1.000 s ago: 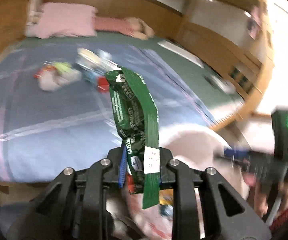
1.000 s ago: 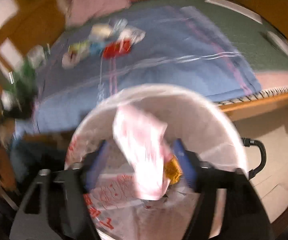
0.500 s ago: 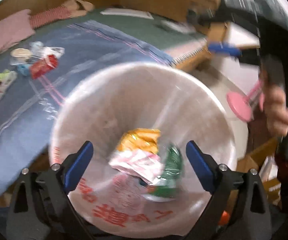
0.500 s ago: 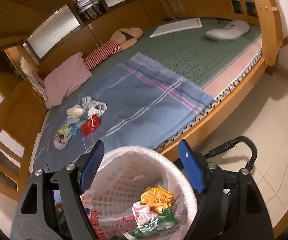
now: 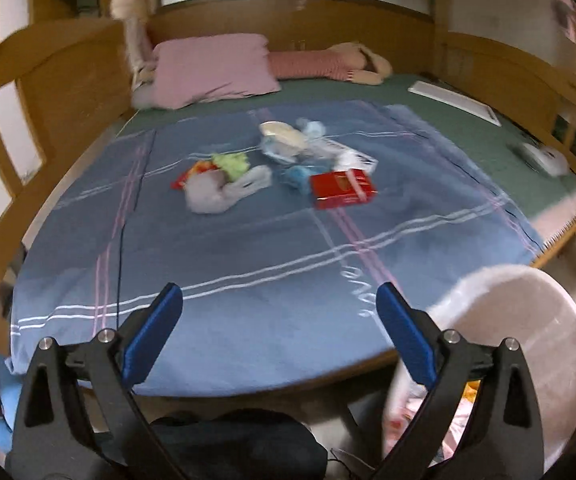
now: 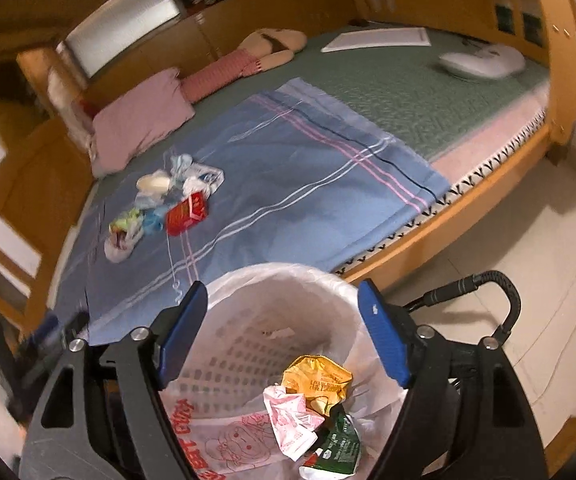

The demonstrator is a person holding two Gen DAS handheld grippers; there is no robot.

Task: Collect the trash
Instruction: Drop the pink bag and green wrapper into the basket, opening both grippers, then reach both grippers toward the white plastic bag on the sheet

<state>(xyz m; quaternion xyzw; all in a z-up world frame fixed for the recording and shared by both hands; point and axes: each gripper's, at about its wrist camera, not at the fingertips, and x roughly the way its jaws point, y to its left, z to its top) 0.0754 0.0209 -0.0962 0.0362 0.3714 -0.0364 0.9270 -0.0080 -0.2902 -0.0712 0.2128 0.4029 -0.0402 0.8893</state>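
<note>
Both grippers' fingers apart, empty; only right view shows wrappers (image 6: pixel 312 404) inside bin (image 6: pixel 272 280).

the left wrist view looks from low at the bed's (image 5: pixel 248 272) edge, across the blue blanket beyond its fingers (image 5: pixel 152 336). the right wrist view looks down from higher, close over the lined bin (image 6: pixel 280 312) between its fingers (image 6: pixel 380 336). both share the litter pile (image 5: pixel 280 168) and pink pillow (image 6: pixel 140 120).
</note>
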